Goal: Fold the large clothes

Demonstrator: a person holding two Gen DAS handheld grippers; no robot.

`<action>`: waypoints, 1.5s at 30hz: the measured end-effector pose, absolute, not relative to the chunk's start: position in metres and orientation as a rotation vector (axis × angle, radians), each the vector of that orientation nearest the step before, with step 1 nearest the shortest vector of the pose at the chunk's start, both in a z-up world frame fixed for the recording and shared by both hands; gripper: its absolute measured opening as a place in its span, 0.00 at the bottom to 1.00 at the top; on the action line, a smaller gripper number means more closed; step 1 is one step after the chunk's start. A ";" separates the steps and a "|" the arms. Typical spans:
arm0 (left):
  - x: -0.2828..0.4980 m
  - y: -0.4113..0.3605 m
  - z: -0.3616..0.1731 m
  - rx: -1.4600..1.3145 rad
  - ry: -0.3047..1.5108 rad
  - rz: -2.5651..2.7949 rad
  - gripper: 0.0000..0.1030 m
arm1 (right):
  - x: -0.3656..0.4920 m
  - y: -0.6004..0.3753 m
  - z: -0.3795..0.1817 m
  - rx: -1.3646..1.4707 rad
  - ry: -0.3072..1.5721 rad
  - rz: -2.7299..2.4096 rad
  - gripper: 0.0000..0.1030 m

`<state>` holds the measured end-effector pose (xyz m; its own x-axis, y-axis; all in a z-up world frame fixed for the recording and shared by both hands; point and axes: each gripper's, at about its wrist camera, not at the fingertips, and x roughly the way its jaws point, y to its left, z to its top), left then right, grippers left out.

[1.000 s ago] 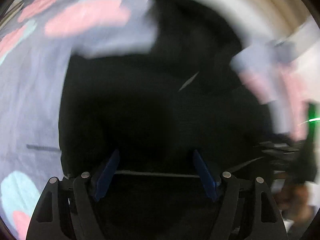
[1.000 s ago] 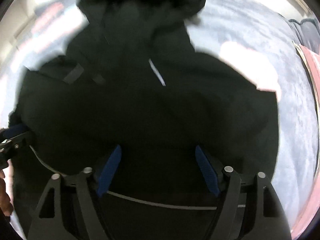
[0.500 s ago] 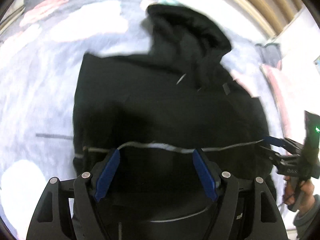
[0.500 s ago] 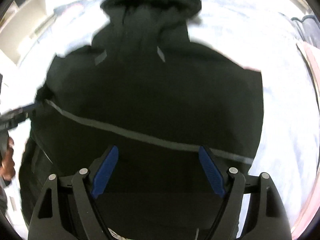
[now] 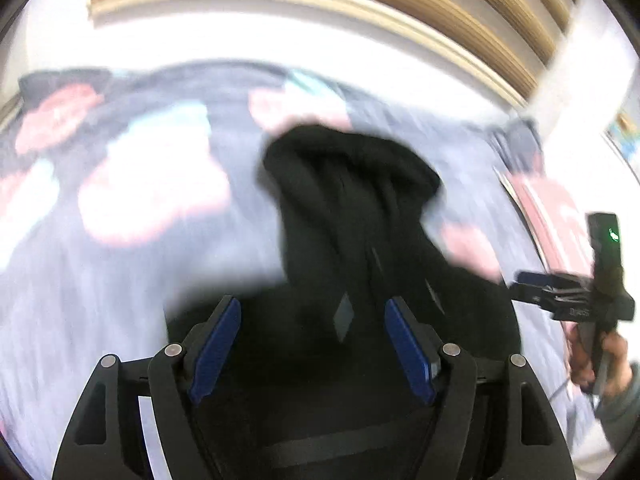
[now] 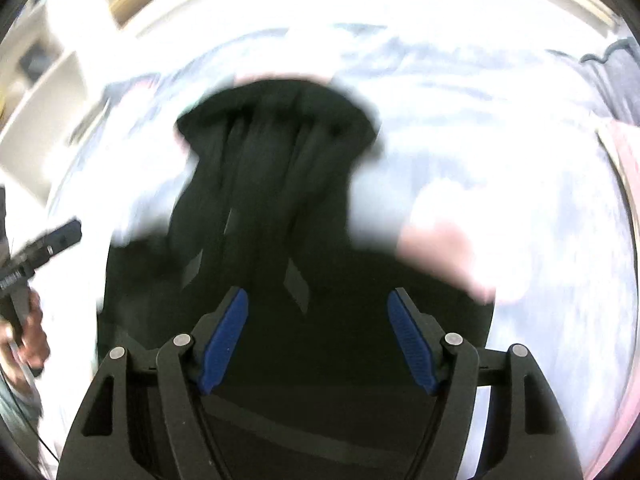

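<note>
A black hooded sweatshirt of soft, thick fabric (image 5: 352, 216) is seen lying on a pale grey-lilac bedspread printed with pink and mint blobs (image 5: 132, 208), its hood pointing to the far side and its body spreading towards the near edge under both cameras. Half a second ago a pale line, judged to be the hem or a fold edge, was stretched across the body between the two tools; now no such line is visible, and the body appears shorter, with the hood drawn closer to the fingers. This is taken to mean that the lower part has been carried up and laid over the chest, so that one crosswise fold is probably done.

The left gripper (image 5: 312, 342) is shown with its blue-padded fingers (image 5: 216, 344) spread wide and nothing between them; cloth is seen only beneath. The right gripper (image 6: 318, 338) is likewise released, its jaws apart and empty above the dark fabric. In the left view the right tool is seen at the right edge, just beside the garment's right side; there its state cannot be told.

Both views are smeared by motion, so the lie of the sleeves cannot be judged. A further fold, probably bringing in the hood, is thought to be left.
</note>
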<state>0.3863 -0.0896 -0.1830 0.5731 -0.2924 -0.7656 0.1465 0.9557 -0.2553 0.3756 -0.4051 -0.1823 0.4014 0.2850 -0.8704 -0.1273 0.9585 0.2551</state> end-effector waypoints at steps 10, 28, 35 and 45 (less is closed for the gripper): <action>0.535 -0.091 -0.241 -0.253 1.021 -0.211 0.73 | 0.506 -0.399 -0.231 0.211 1.139 0.151 0.67; 0.521 -0.023 -0.335 -0.580 1.130 -0.235 0.23 | 0.505 -0.407 -0.321 0.267 1.264 0.270 0.10; 0.470 -0.021 -0.271 -0.326 1.047 -0.229 0.43 | 0.484 -0.419 -0.254 0.187 1.187 0.344 0.40; 0.535 -0.085 -0.230 -0.287 0.898 -0.318 0.49 | 0.563 -0.332 -0.209 0.091 1.026 0.439 0.64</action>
<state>0.5346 -0.0845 -0.2298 0.5827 -0.3861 -0.7151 0.1494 0.9158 -0.3728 0.5634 -0.3322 -0.2086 0.4393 0.3948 -0.8069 -0.3109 0.9096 0.2757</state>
